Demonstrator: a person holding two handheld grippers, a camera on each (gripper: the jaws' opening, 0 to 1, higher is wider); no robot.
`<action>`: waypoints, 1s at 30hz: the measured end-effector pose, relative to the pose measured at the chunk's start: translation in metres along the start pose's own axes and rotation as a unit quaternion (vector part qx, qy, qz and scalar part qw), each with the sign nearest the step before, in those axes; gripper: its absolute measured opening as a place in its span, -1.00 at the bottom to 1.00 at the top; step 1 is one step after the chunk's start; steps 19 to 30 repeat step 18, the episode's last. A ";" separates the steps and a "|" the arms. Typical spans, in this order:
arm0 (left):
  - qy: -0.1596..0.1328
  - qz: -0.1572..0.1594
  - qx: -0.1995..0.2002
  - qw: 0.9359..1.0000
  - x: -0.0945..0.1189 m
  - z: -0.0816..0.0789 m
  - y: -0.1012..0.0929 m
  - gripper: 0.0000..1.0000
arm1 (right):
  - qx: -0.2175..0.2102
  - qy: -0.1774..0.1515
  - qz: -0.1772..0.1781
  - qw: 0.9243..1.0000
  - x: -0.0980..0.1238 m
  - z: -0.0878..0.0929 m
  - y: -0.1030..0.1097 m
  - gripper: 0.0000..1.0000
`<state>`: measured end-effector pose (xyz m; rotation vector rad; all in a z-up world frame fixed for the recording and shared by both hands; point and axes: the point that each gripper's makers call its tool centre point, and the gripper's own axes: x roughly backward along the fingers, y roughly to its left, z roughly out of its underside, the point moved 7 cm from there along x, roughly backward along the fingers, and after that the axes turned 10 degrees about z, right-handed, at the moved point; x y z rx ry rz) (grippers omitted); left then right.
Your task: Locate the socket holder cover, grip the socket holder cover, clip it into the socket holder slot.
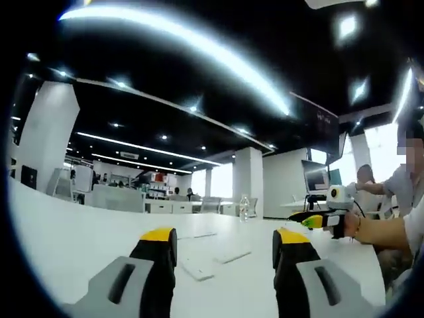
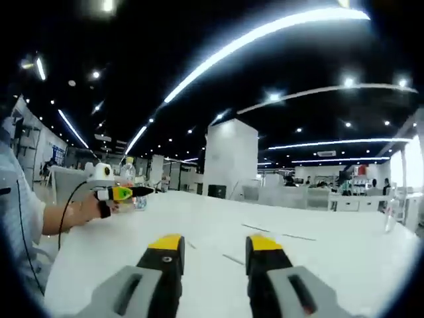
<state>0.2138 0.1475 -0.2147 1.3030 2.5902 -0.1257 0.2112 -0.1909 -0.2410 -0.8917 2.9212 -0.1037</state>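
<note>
Several flat white strips lie on the white table (image 1: pixel 79 252); which one is the socket holder cover I cannot tell. One strip (image 1: pixel 197 270) lies just ahead of my left gripper (image 1: pixel 225 248), another (image 1: pixel 232 256) a little further right. The left gripper is open, with nothing between its yellow-tipped jaws. My right gripper (image 2: pixel 215 255) is open and empty too, low over the table, with thin strips (image 2: pixel 233 259) ahead of it. A hand holds the right gripper (image 1: pixel 319 220) at the right of the left gripper view. The left gripper (image 2: pixel 124 193) comes in from the left of the right gripper view.
A clear water bottle (image 1: pixel 244 207) stands at the table's far side. A person (image 1: pixel 407 199) sits at the right, with a monitor (image 1: pixel 316 176) behind. Desks, pillars and chairs fill the office beyond the table.
</note>
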 end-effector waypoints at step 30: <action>0.043 -0.036 0.018 0.998 -0.002 0.016 0.014 0.14 | 0.022 0.029 0.057 0.998 -0.002 0.009 -0.011 -0.25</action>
